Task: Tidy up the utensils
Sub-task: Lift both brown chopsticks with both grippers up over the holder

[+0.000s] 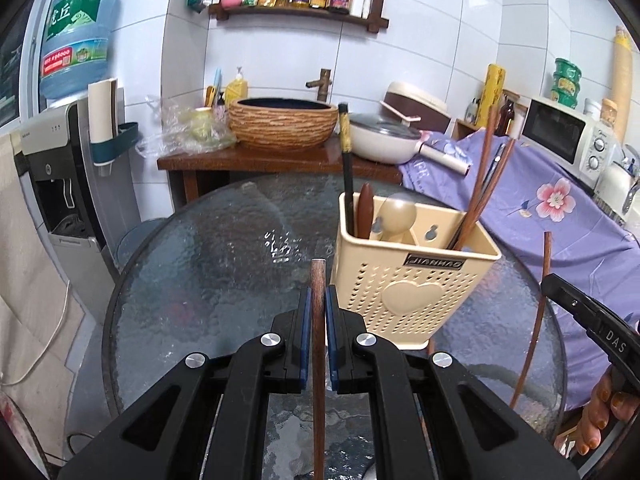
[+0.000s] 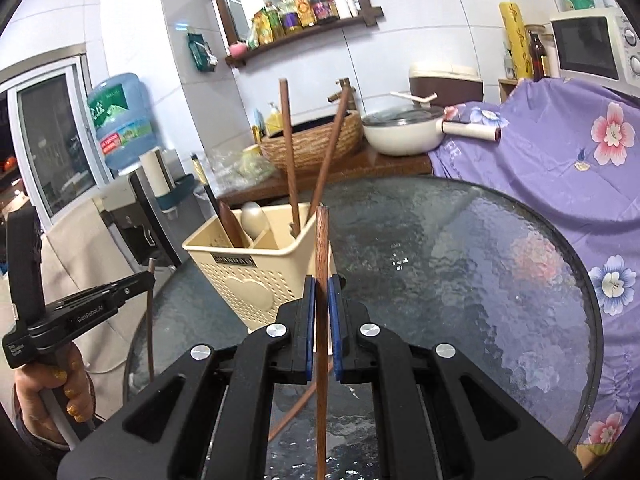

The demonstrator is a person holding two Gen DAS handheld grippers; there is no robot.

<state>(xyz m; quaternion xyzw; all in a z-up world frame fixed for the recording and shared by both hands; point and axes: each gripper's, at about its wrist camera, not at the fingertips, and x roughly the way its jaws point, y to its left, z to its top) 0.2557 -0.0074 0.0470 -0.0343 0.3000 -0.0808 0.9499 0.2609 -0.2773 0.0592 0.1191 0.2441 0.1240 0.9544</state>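
Left wrist view shows the left gripper (image 1: 317, 300) clamped on a brown chopstick (image 1: 318, 320) near the cream utensil holder (image 1: 412, 280), which already holds chopsticks and spoons. The right gripper (image 2: 320, 292) pinches another chopstick (image 2: 321, 320); both sticks remain to be stowed. Their lower ends are cut off, and the holder's inside is mostly hidden.

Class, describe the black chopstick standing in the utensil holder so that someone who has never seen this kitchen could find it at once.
Find the round glass table; on it stands a cream perforated utensil holder with a heart on its front. In its left compartment, beside a brown spoon, stands the black chopstick. Unlike the reddish wooden chopsticks in the right compartment, it is black with gold patterning near the top.
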